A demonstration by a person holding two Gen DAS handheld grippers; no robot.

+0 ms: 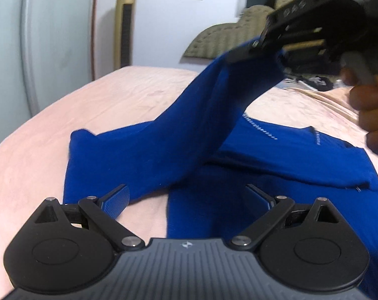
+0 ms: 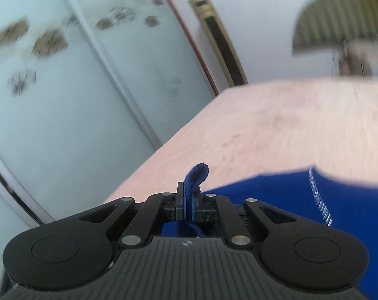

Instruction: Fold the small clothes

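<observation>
Pink bedsheet [image 1: 38, 150] carried the blue garment [image 1: 276, 155]. Its lifted strip ran from 7 toward 1 o'clock in the left view, up to the right gripper [image 2: 189, 200], jaws clamped on its end. Left gripper [image 1: 189, 200] hovered nearer the body, jaws apart, empty.
</observation>
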